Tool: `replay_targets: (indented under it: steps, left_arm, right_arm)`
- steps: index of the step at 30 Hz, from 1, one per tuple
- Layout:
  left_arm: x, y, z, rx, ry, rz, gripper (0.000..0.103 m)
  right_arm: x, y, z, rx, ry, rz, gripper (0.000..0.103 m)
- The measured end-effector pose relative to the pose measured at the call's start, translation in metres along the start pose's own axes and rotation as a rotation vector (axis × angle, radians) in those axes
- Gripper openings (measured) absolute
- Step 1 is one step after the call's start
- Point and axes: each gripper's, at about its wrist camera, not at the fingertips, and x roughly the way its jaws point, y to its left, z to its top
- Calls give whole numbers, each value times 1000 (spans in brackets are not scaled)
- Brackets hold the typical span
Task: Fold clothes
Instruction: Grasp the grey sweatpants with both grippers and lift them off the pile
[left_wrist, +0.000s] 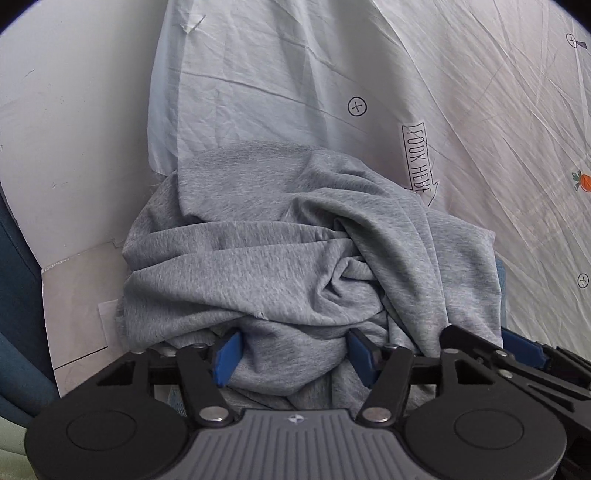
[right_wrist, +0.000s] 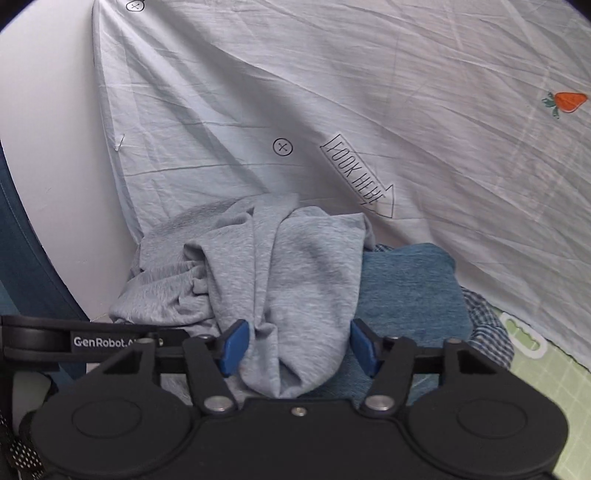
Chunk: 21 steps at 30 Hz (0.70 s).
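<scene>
A crumpled grey garment (left_wrist: 280, 251) lies in a heap on a pale blue sheet (left_wrist: 258, 81). My left gripper (left_wrist: 295, 356) is open, its blue pads on either side of a bunched fold at the heap's near edge. In the right wrist view the same grey garment (right_wrist: 295, 266) hangs between the open blue pads of my right gripper (right_wrist: 299, 347). The right gripper (left_wrist: 517, 354) shows at the lower right of the left wrist view. The left gripper's black arm (right_wrist: 74, 341) shows at the left of the right wrist view.
A folded blue denim piece (right_wrist: 410, 291) and a checked cloth (right_wrist: 487, 325) lie right of the grey heap. The sheet (right_wrist: 369, 92) carries an arrow print (right_wrist: 356, 175) and a carrot print (right_wrist: 569, 101). A white surface (left_wrist: 74, 129) lies left; a green mat (right_wrist: 554, 387) lies right.
</scene>
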Motion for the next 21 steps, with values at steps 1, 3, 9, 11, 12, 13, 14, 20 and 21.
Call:
replay_targets:
  steps: [1, 3, 9, 11, 12, 13, 14, 20, 21]
  left_arm:
    - [1, -1, -1, 5, -6, 3, 53]
    - [-3, -4, -2, 12, -33, 9, 30]
    - [-28, -13, -2, 30, -111, -11, 13]
    - [-44, -19, -3, 32, -144, -45, 13]
    - [-52, -23, -3, 34, -157, -59, 12]
    - [-60, -27, -4, 36, -171, -74, 12]
    - [-69, -31, -5, 38, -184, -88, 12]
    - [-113, -72, -34, 102, -229, -187, 12]
    - [-119, -81, -43, 119, -231, -202, 12]
  right_arm:
    - [1, 1, -1, -9, 0, 4, 32]
    - [2, 2, -3, -29, -10, 9, 7]
    - [-35, -5, -10, -39, -155, -28, 4]
    - [-55, -7, -13, -54, -206, -66, 4]
    - [-65, -9, -15, -58, -228, -86, 4]
    - [-75, -11, -17, -61, -248, -105, 4]
    - [-86, -14, -20, -53, -266, -123, 3]
    - [-160, -49, -42, 48, -346, -245, 3]
    - [-175, -58, -48, 78, -352, -258, 3]
